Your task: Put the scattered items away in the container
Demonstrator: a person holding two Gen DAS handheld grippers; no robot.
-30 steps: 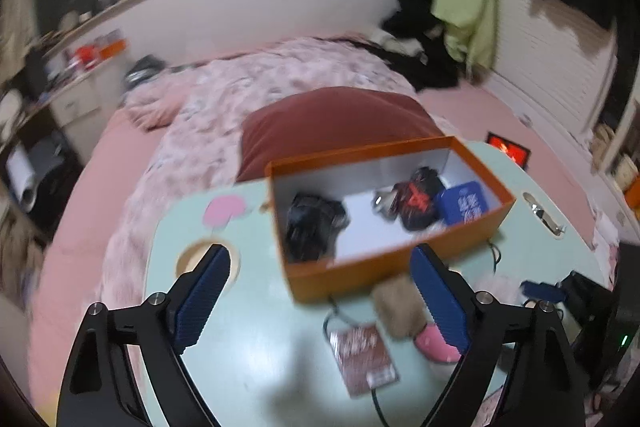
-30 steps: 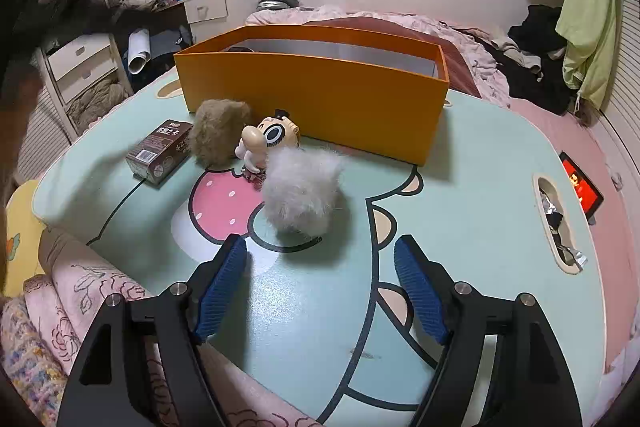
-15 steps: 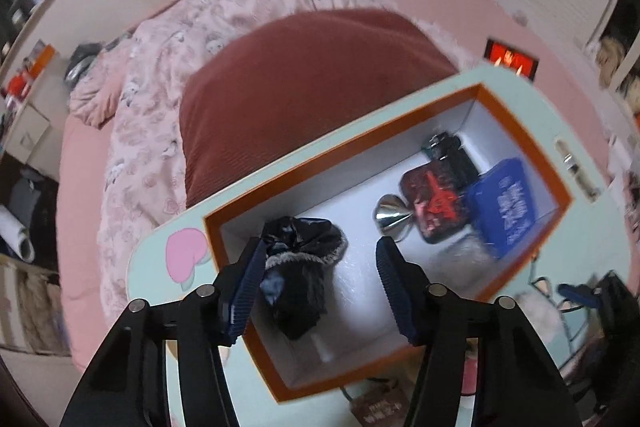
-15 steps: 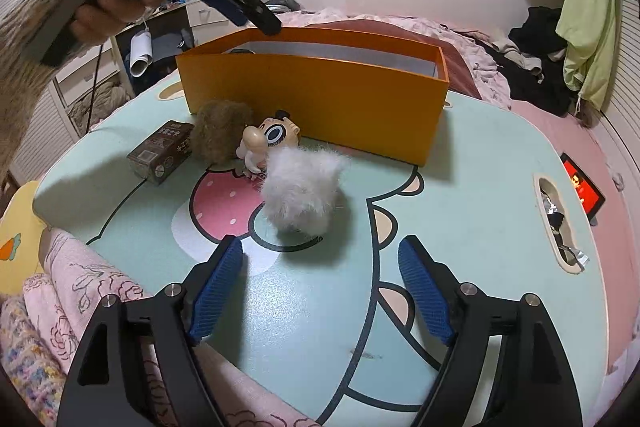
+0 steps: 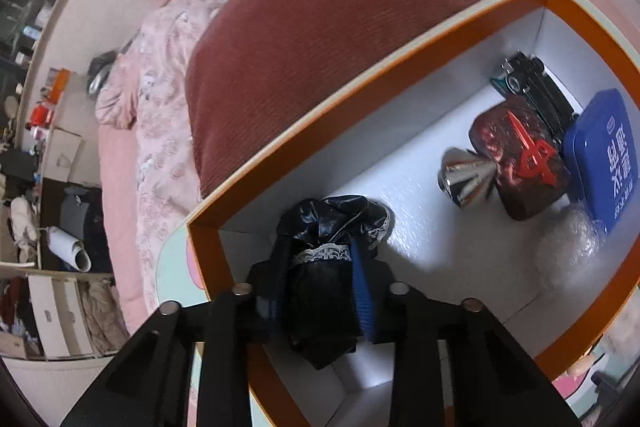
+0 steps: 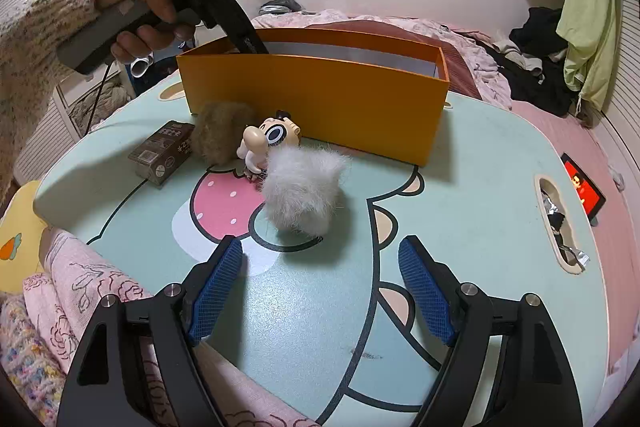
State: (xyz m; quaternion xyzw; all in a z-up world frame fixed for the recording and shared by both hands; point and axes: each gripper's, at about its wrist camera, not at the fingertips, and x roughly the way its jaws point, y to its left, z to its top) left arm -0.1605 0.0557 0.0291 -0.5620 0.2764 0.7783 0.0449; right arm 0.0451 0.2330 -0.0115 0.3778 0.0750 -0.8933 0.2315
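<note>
**Left gripper closing on black bundle inside the orange box**

Since a second ago the left gripper has been dropping from above the table into the orange box, and its jaws have just been closing; they are now pinching the black lace-trimmed bundle lying at the box's left end. The right gripper is keeping its place, jaws spread wide with nothing between them.

In the right wrist view, going left to right, a hand in a knitted sleeve is holding the left gripper's handle, its fingers dipping over the box's near wall. On the pale green cartoon-printed table a dark carton is lying just beside a brown fluffy ball, then a big-eyed figurine, then a white fluffy ball, all in front of the box. Behind, a bed with pink bedding and dark clothes is filling the room, a green garment hanging at the right.

Inside the box, rightward of the bundle, a silver cone, a dark red case and a blue tin are resting on the white floor. A maroon cushion is lying beyond the box.
</note>
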